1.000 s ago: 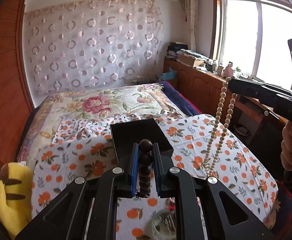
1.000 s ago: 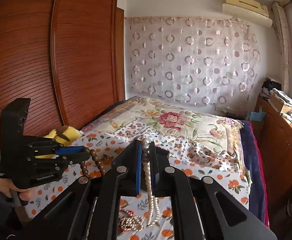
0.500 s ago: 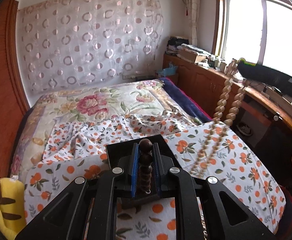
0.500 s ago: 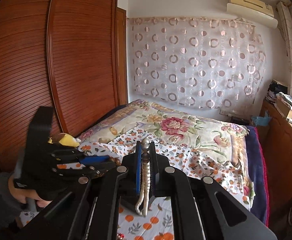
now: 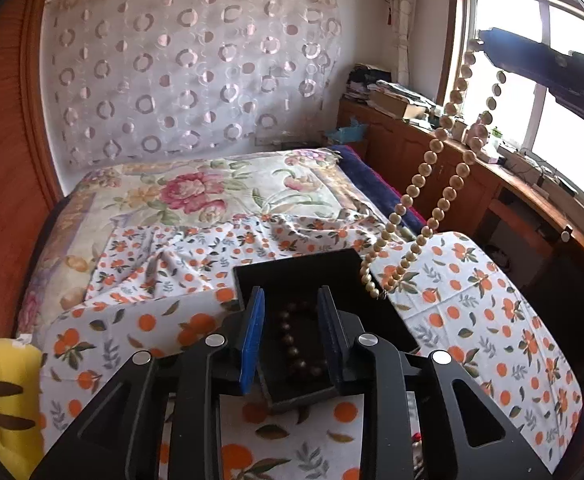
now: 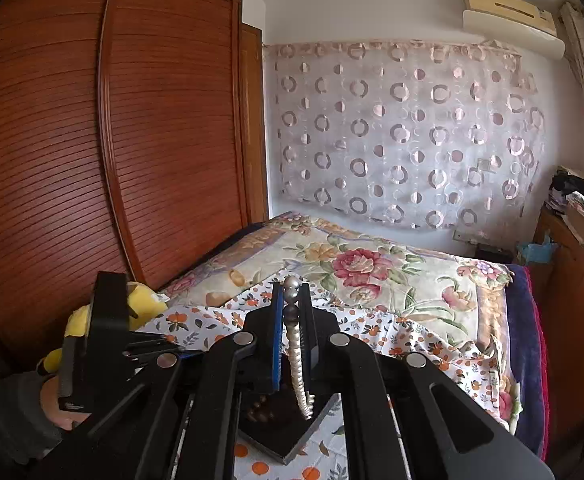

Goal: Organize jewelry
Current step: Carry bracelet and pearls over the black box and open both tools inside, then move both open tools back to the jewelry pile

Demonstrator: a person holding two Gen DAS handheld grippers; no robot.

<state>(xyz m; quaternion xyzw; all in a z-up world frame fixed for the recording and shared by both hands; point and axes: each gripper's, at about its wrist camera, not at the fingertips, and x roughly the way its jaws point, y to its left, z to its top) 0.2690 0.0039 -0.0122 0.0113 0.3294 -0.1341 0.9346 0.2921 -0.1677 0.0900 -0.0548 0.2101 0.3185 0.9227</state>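
I read the scene from the left side across. My left gripper [image 5: 290, 334] hangs over the black box [image 5: 344, 268], its jaws spread apart and holding nothing. Directly beneath them, the dark bead string [image 5: 298, 344] lies coiled on the box floor, so I judge item 1 deposited. The box sits on the orange-print cloth [image 5: 472, 300] covering the bed.

Moving right, the pale bead necklace [image 5: 424, 204] hangs as a long loop from my right gripper [image 6: 291, 298], which is clamped on the strand near its top. In the left wrist view the loop's low end dangles at the box's right rim; whether it touches the rim I cannot tell. In the right wrist view the strand runs down toward the box [image 6: 292, 436] (the dark beads [image 6: 260, 408] show inside it).

Assessment: 1 of 2 visible strands is stowed. Remaining, in my judgement: shift the necklace over the box, lower it in, release. Risk: the swinging loop may drape outside the rim.
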